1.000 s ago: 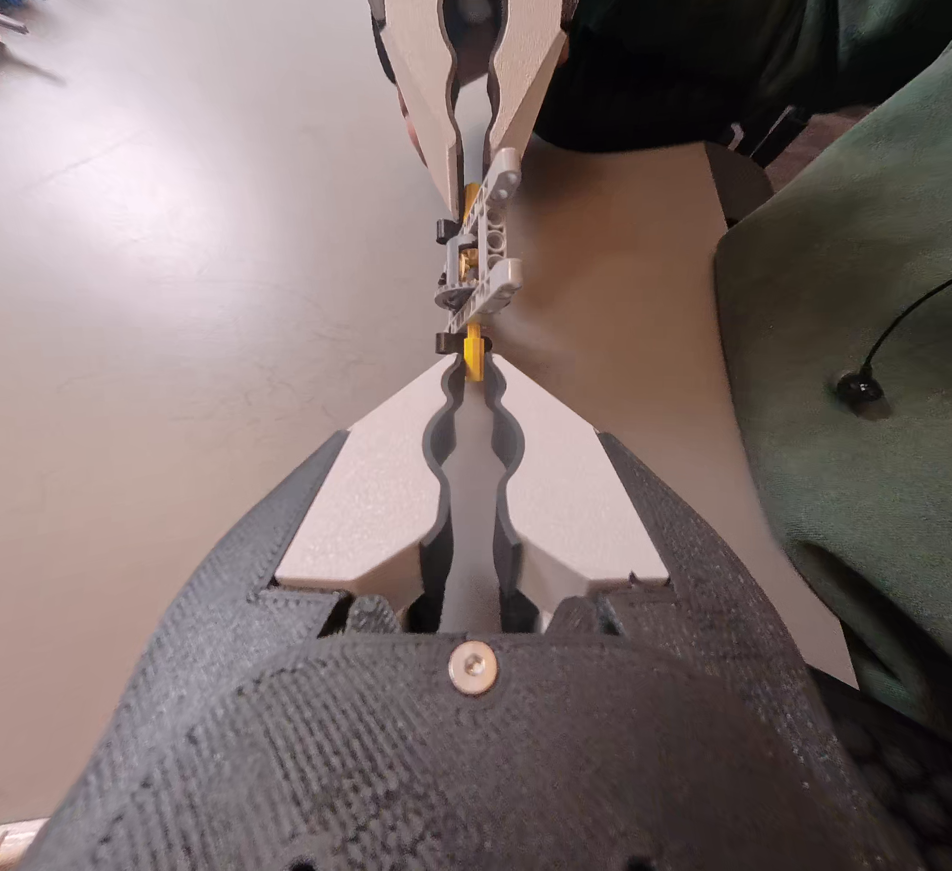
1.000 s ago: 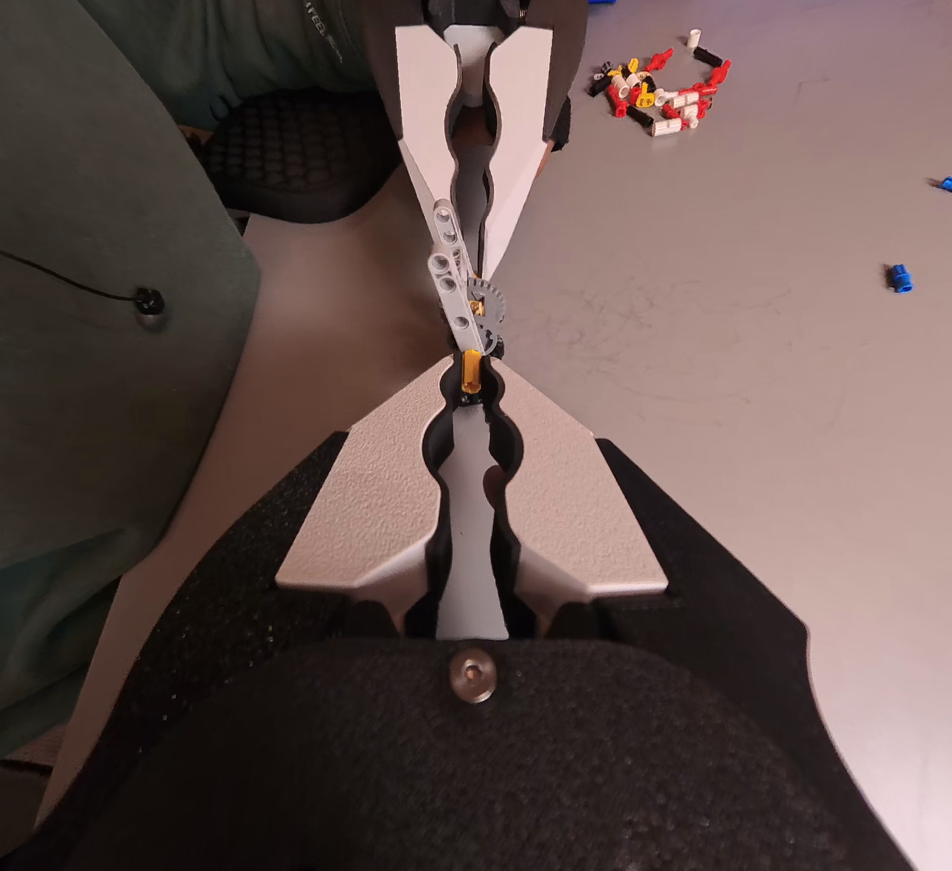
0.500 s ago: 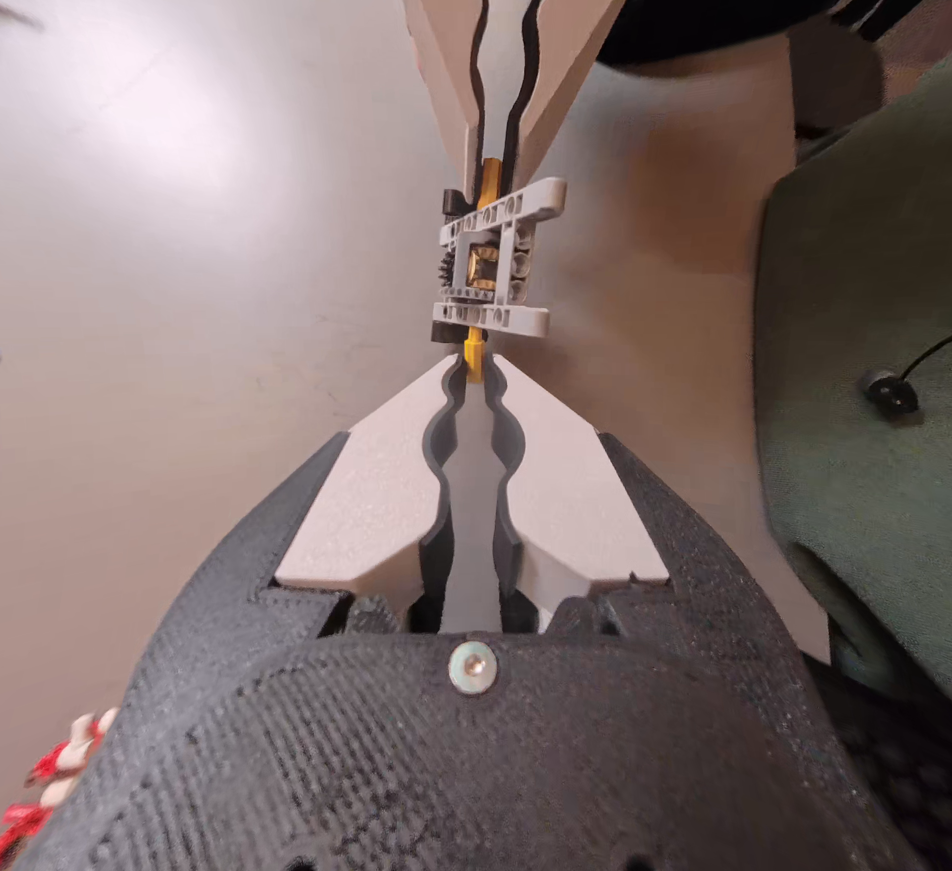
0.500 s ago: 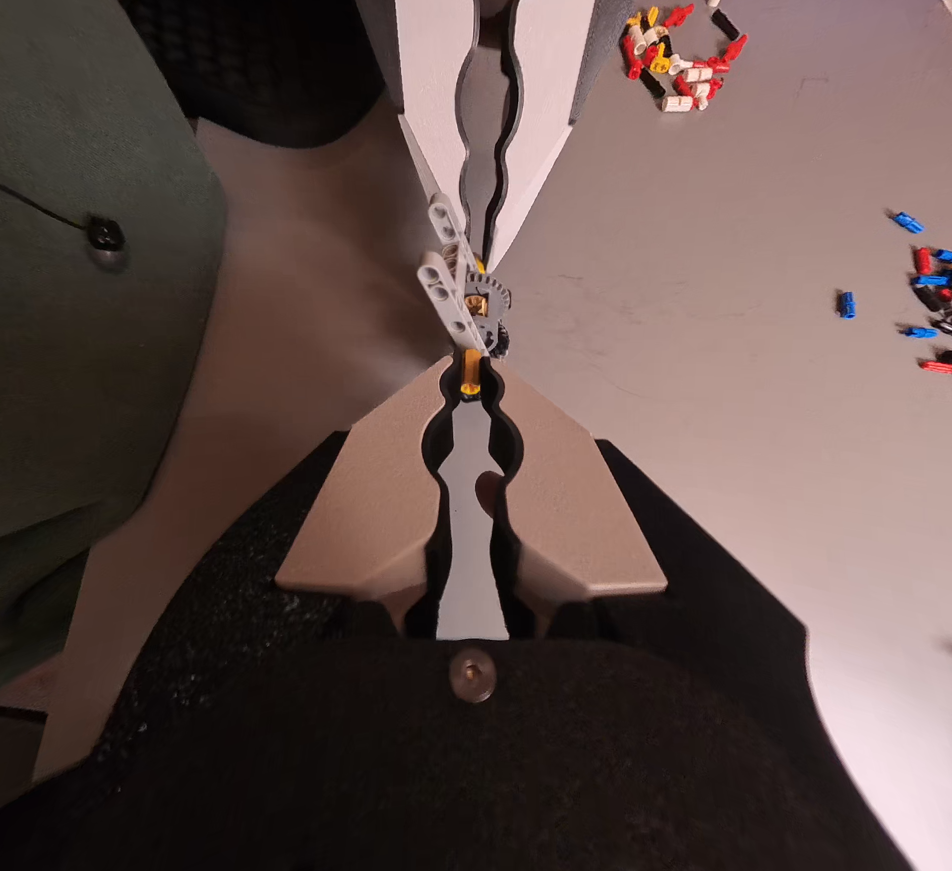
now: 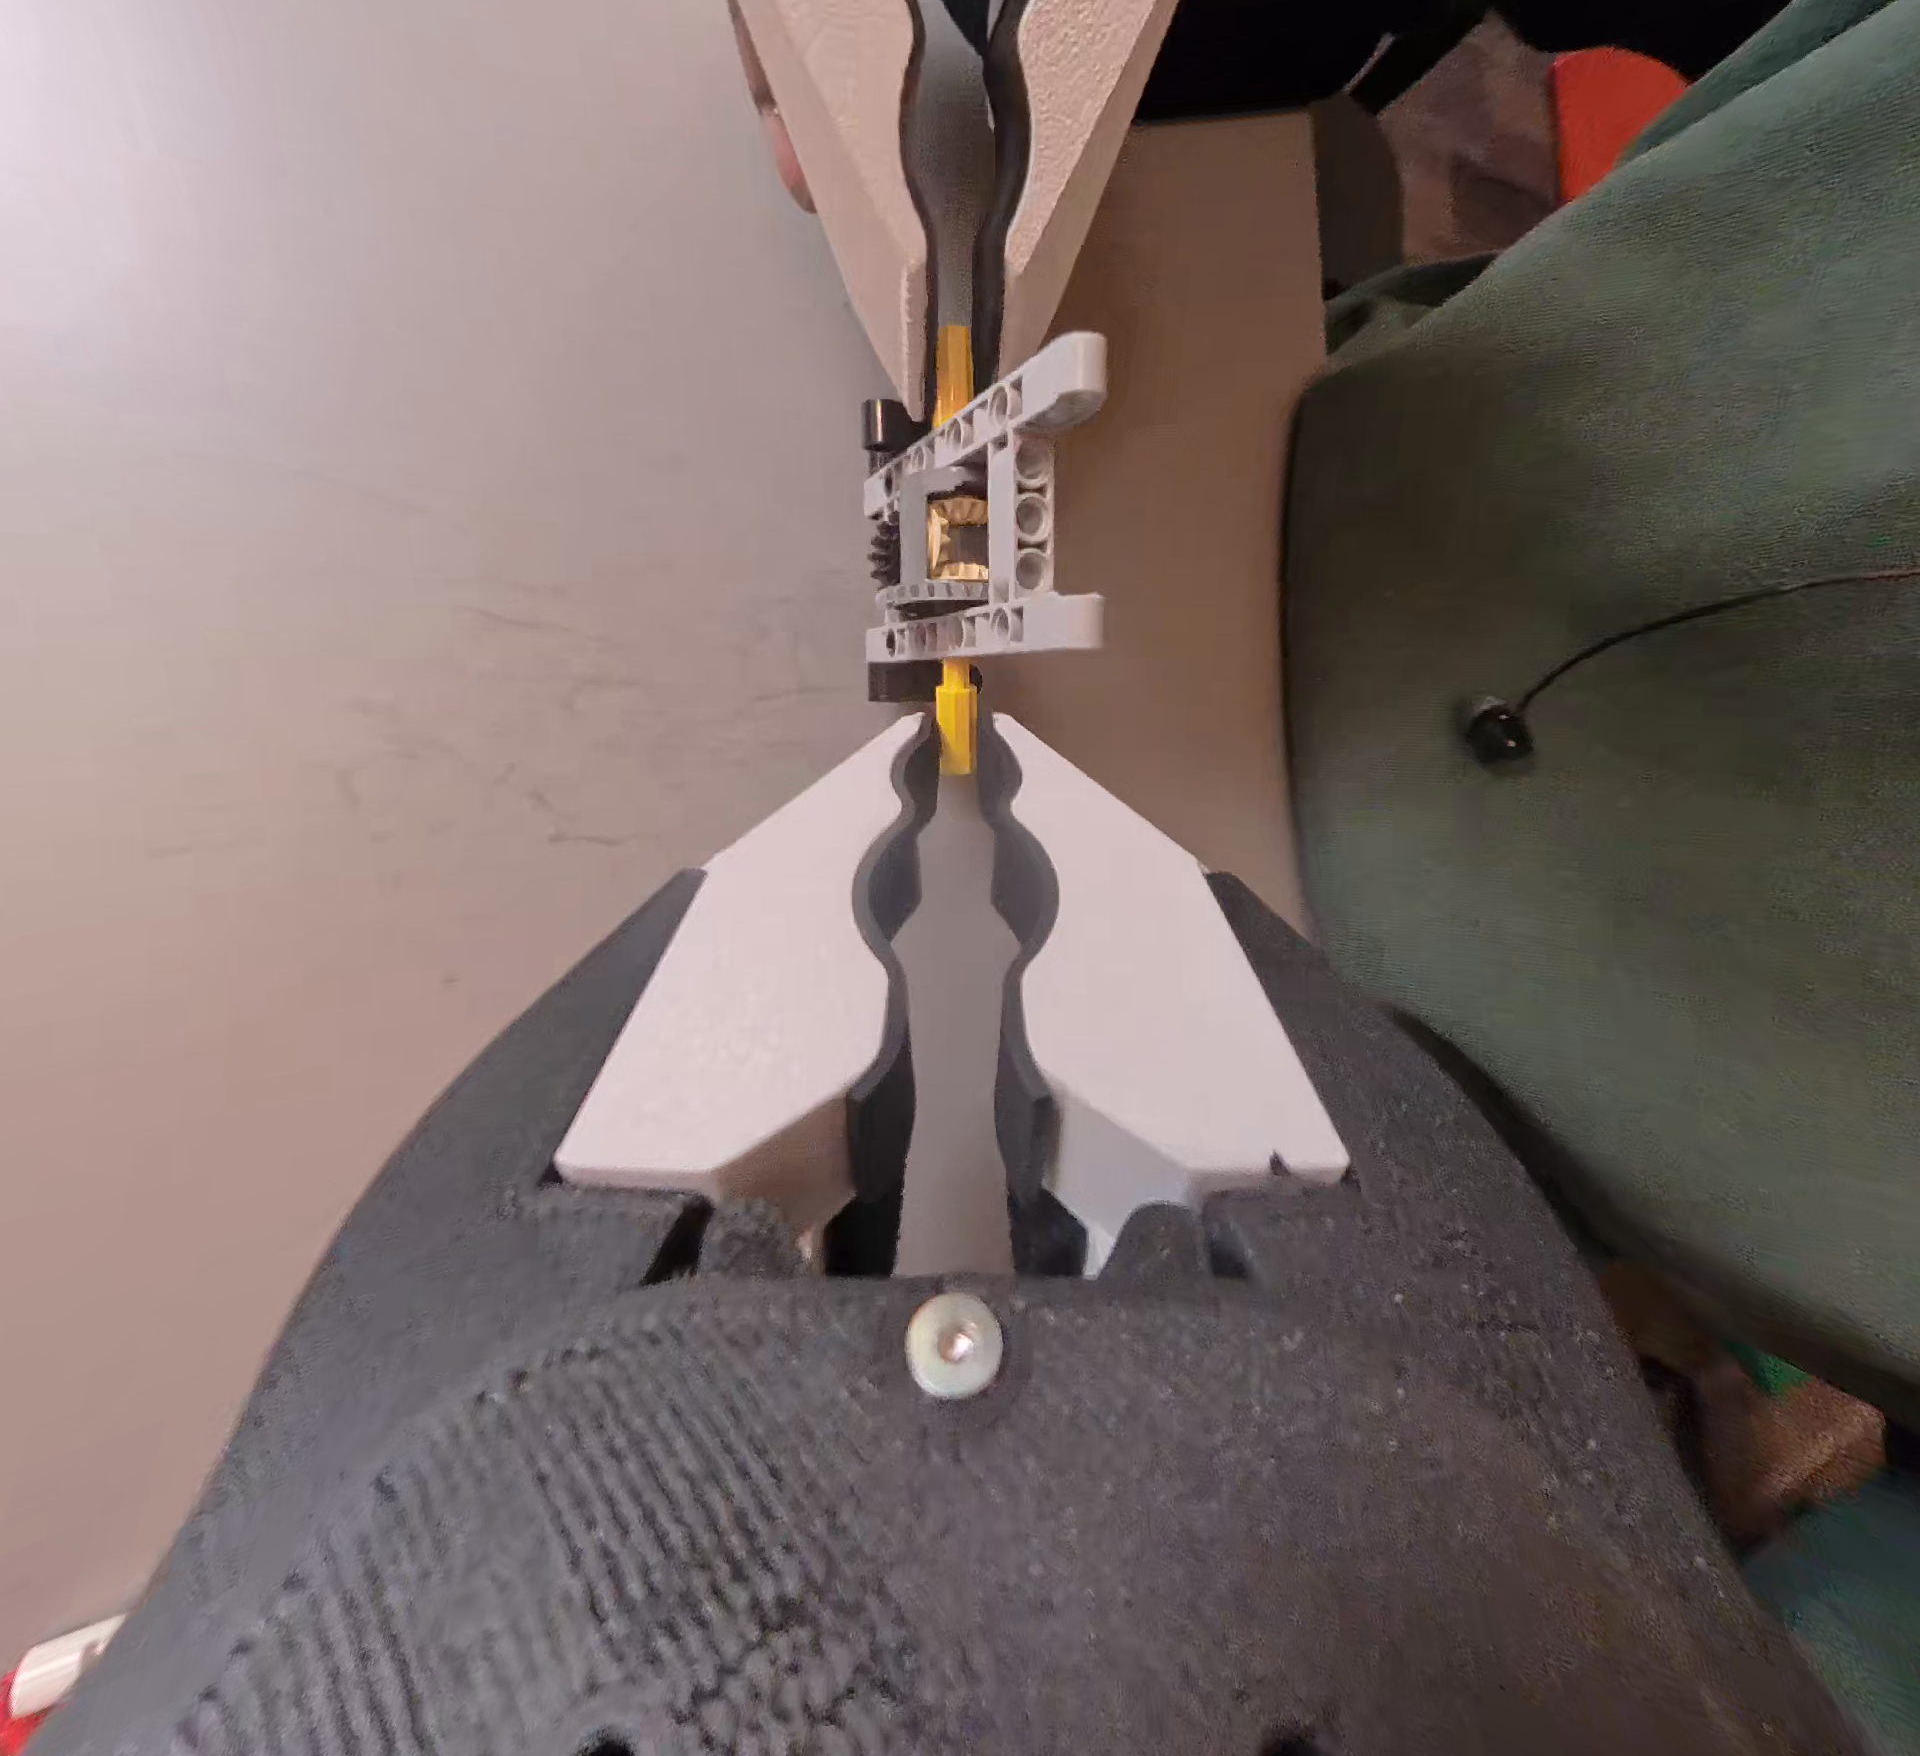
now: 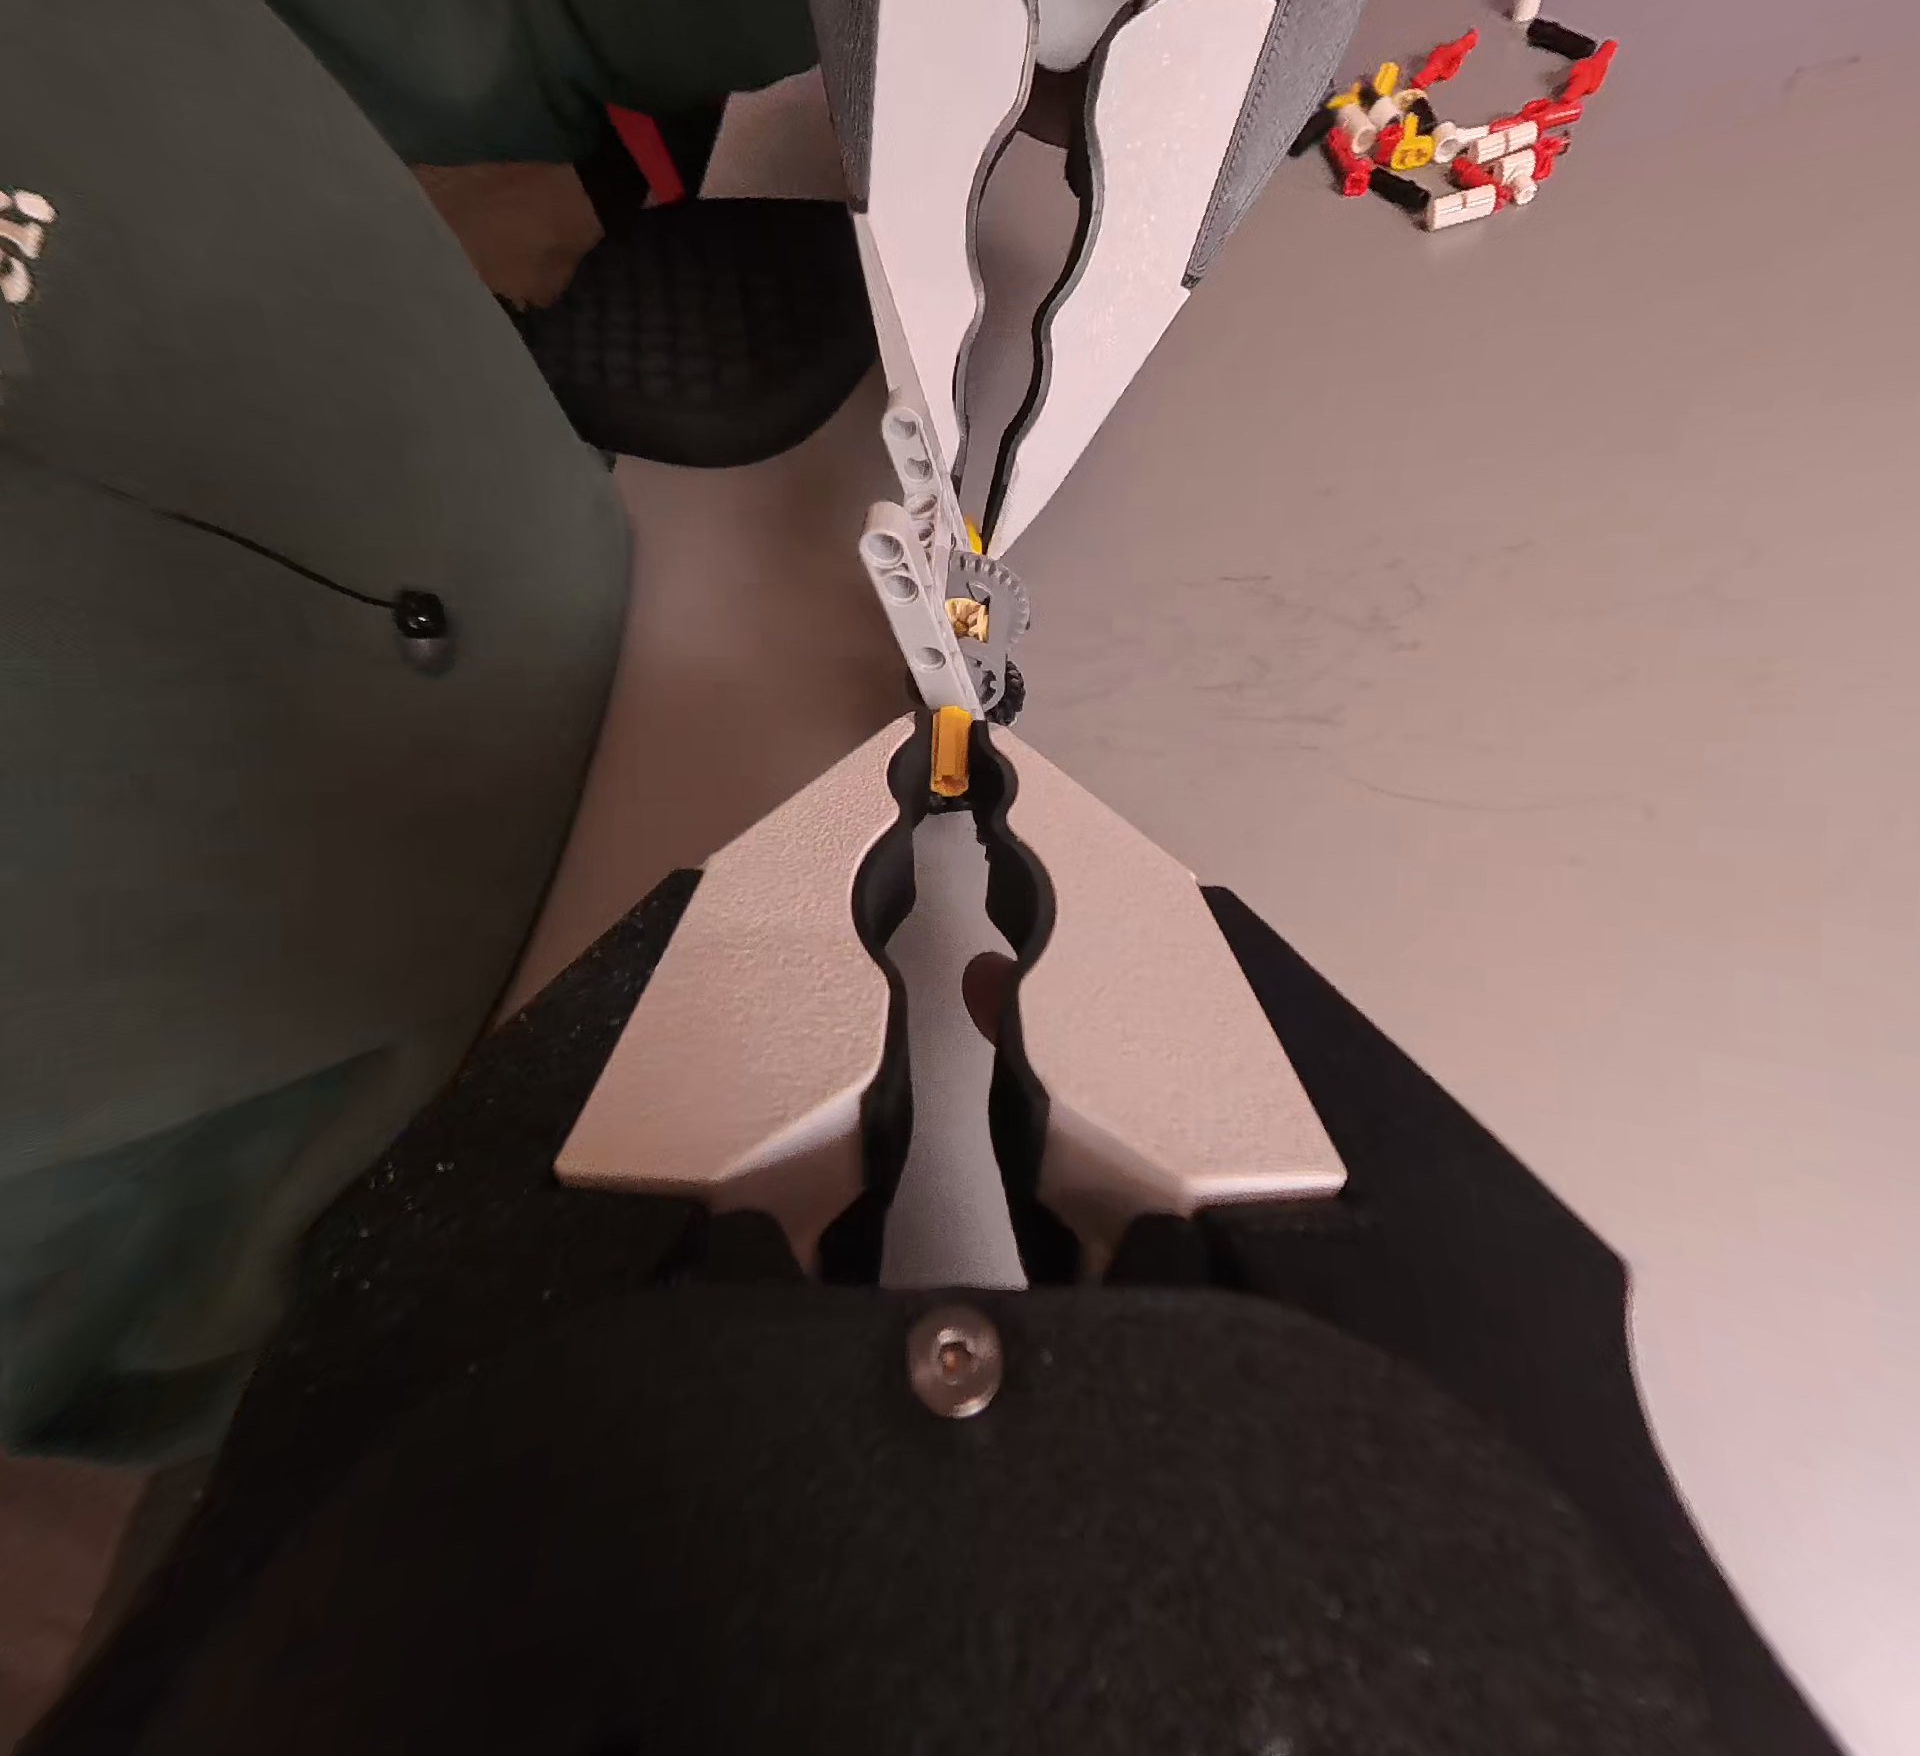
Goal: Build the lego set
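On the left, a green sleeve (image 6: 260, 563) borders the desk (image 6: 1455, 771). In the middle, the grey frame (image 5: 982, 517) with gears inside is held above the desk by its yellow rod (image 5: 954, 730): the left tongs (image 5: 956, 740) are clamped on one end and the right tongs (image 6: 951, 750) on the other, likely so the frame can be turned and inspected. To the right, loose small pieces (image 6: 1455, 137) are left waiting on the desk.

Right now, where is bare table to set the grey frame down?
Free: the table right of the grey frame, below the pile of small parts. Crowded: that pile, and the left side by the green sleeve.
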`<state>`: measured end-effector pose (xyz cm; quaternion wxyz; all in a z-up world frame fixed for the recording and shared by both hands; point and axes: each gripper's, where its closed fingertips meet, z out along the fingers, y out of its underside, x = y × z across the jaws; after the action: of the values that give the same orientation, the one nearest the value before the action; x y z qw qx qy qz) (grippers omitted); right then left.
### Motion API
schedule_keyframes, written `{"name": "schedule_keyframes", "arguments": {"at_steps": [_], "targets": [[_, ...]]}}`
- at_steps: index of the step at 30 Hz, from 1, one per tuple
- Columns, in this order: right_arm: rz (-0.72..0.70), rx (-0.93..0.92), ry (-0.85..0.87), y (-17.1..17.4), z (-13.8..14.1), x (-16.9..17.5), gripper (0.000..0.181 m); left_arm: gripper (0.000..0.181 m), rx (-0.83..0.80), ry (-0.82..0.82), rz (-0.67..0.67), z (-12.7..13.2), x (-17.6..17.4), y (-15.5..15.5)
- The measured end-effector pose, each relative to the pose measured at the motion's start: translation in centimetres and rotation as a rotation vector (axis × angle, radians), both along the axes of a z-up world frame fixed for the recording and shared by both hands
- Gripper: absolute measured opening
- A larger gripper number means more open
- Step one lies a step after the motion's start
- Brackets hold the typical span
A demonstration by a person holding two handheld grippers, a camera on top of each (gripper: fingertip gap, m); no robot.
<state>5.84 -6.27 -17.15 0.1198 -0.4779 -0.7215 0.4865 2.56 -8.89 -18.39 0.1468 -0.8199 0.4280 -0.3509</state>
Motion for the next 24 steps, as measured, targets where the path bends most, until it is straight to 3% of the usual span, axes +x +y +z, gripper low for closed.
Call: {"name": "schedule_keyframes", "arguments": {"at_steps": [13,24], "targets": [[0.085,-0.144,-0.057,-1.9,-0.3,0.2,0.006,0.005,-0.192,0.081,-0.173,0.6,-0.2,-2.0],[0.013,-0.124,-0.114,-2.2,-1.1,-0.7,0.005,0.004,-0.294,0.153,-0.109,-0.9,-0.5,-2.2]]}}
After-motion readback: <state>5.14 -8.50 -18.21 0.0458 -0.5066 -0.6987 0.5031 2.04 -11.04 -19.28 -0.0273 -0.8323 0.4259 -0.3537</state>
